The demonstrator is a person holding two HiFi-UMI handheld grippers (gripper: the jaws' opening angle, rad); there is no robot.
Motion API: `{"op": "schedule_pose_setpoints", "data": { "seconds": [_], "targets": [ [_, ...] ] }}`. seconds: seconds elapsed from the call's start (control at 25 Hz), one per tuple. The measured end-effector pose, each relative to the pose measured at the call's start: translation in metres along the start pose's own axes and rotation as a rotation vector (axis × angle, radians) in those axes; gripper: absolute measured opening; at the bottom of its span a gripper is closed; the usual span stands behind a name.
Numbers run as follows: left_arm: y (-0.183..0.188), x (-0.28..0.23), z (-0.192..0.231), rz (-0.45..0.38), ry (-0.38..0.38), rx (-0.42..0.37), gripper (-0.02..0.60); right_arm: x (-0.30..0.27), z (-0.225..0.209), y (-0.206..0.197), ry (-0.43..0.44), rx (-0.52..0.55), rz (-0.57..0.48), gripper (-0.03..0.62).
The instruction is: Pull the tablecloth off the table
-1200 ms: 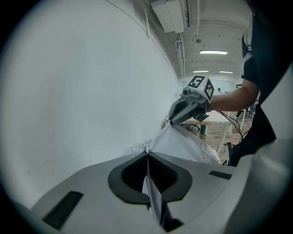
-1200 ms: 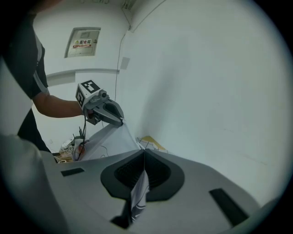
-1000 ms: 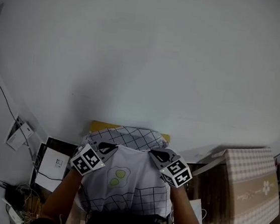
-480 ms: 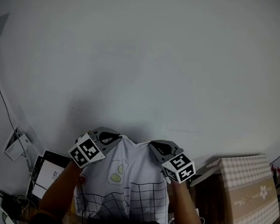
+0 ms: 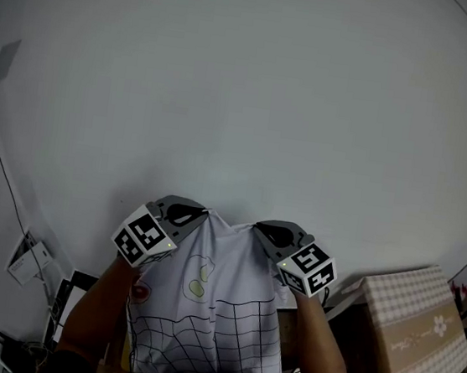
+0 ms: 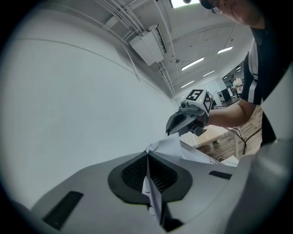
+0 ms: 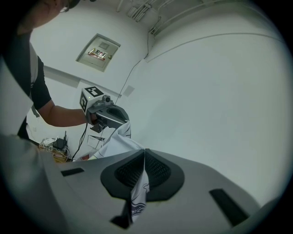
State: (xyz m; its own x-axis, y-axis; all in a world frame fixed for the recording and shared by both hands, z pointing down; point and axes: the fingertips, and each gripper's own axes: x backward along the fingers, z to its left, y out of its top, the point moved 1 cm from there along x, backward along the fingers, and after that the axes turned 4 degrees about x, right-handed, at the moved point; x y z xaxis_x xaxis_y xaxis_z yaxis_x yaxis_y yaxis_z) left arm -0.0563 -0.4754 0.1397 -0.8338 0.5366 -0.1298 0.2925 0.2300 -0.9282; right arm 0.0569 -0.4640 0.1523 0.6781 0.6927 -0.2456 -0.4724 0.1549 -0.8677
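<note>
The white tablecloth (image 5: 210, 305), printed with a black grid and a fried egg, hangs spread between my two grippers in front of a white wall. In the head view my left gripper (image 5: 184, 214) pinches its upper left corner and my right gripper (image 5: 267, 229) its upper right corner. The left gripper view shows its jaws (image 6: 147, 156) shut on a thin fold of cloth (image 6: 170, 147), with the right gripper (image 6: 182, 122) beyond. In the right gripper view the jaws (image 7: 143, 151) are shut on the cloth (image 7: 114, 144), and the left gripper (image 7: 109, 115) holds the far corner.
A box in checked wrapping (image 5: 418, 331) stands at the lower right. Cables and small devices (image 5: 27, 253) lie on the floor at the lower left. The white wall (image 5: 244, 98) fills the space ahead. The table is hidden behind the hanging cloth.
Both grippers have risen together with the cloth corners. The cloth now hangs higher and flatter, and the yellow tabletop seen earlier is covered from view.
</note>
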Motion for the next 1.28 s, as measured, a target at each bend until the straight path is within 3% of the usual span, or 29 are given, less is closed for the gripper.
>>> {"op": "schedule_pose_setpoints", "data": {
  "seconds": [0.68, 1.04, 1.16, 1.28],
  "targets": [
    [0.141, 0.035, 0.036, -0.176, 0.016, -0.092, 0.012, 0.027, -0.06, 0.13, -0.082, 0.1, -0.105, 0.02],
    [0.227, 0.036, 0.06, -0.228, -0.007, -0.143, 0.012, 0.052, -0.105, 0.21, -0.1, 0.053, -0.222, 0.021],
    [0.238, 0.039, 0.064, -0.222, 0.0, -0.164, 0.012, 0.057, -0.105, 0.228, -0.102, 0.062, -0.246, 0.02],
    [0.24, 0.044, 0.064, -0.246, -0.018, -0.117, 0.012, 0.063, -0.097, 0.238, -0.109, 0.08, -0.256, 0.02]
  ]
}}
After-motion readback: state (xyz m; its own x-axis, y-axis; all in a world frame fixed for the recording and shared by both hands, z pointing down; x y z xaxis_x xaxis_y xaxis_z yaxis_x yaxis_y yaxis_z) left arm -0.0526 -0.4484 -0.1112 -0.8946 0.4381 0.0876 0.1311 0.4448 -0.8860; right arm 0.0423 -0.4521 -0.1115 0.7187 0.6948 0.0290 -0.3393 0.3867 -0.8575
